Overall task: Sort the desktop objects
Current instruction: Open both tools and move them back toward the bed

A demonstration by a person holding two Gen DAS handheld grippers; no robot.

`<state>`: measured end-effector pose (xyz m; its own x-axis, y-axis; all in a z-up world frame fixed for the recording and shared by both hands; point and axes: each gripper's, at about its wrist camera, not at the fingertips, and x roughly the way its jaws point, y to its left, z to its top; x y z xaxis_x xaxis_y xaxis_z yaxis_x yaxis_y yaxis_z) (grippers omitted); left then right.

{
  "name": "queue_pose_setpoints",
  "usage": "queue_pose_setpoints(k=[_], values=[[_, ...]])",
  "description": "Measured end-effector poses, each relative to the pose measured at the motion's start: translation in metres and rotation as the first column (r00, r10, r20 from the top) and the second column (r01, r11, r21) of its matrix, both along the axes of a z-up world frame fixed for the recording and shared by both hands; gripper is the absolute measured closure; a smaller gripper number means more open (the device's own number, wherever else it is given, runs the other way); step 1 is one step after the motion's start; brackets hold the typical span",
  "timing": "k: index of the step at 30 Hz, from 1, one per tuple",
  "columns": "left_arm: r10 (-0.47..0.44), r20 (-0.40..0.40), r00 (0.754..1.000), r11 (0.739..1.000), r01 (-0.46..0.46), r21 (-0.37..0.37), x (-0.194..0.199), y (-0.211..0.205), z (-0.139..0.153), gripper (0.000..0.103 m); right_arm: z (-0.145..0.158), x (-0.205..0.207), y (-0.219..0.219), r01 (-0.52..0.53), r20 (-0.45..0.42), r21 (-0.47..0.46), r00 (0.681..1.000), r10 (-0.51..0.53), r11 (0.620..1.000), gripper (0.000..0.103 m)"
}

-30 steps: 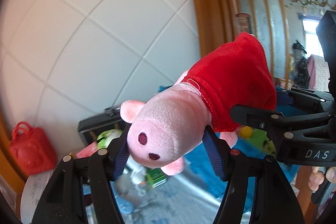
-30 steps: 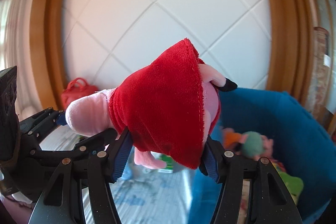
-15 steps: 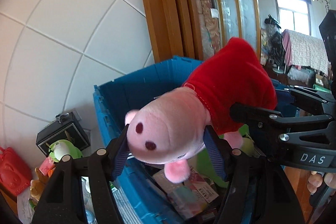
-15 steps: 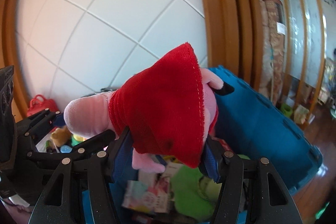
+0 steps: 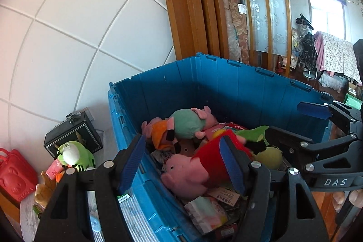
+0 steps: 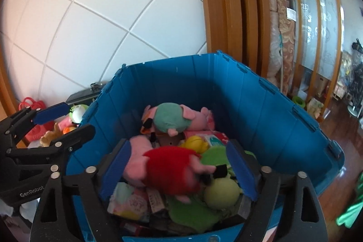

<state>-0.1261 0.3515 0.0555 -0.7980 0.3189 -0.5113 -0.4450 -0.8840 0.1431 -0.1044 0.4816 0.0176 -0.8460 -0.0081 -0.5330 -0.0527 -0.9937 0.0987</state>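
Pig plush (image 5: 188, 170) lies in blue bin (image 5: 226, 83) on toy heap, centre. Right gripper (image 6: 179, 170) just spread its jaws, nothing between pads; left gripper (image 5: 181, 162) also released, empty. This drop looks done. Left to sort: green plush (image 5: 72, 154), red bag (image 5: 15, 174), black box (image 5: 72, 135), outside bin at 9 o'clock.

Both wrist cameras are looking steeply down, close over the blue crate (image 5: 238, 87), toward the white tiled wall (image 6: 102, 15). Both are sharing the crate's interior; each is catching the other gripper at its frame edge.
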Motion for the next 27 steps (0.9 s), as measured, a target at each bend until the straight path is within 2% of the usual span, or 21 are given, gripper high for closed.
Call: queue_pose_setpoints(k=[4,10,14,21,27], values=[[0.023,-0.007,1.0,1.0,-0.023,0.011,0.002,-0.021,0.001,0.036,0.003,-0.004,-0.004,0.013,-0.006,0.02,1.0,-0.013,1.0,0.0],[0.098,-0.002,0.995,0.994,-0.098,0.051,0.006,-0.076,0.001,0.036,0.012,-0.004,-0.032,0.0,-0.031,0.042,1.0,0.001,0.999,0.0],[0.183,0.009,0.983,0.981,-0.183,0.068,0.003,-0.123,-0.001,0.036,0.022,-0.008,-0.068,-0.055,-0.051,0.059,0.997,0.058,0.997,0.0],[0.329,0.047,0.943,0.937,-0.332,0.111,-0.001,-0.22,-0.01,0.036,0.038,-0.025,-0.153,-0.19,-0.083,0.104,0.976,0.199,0.976,0.0],[0.457,0.101,0.884,0.875,-0.467,0.127,-0.01,-0.306,-0.027,0.036,0.042,-0.045,-0.233,-0.326,-0.084,0.135,0.937,0.339,0.936,0.0]])
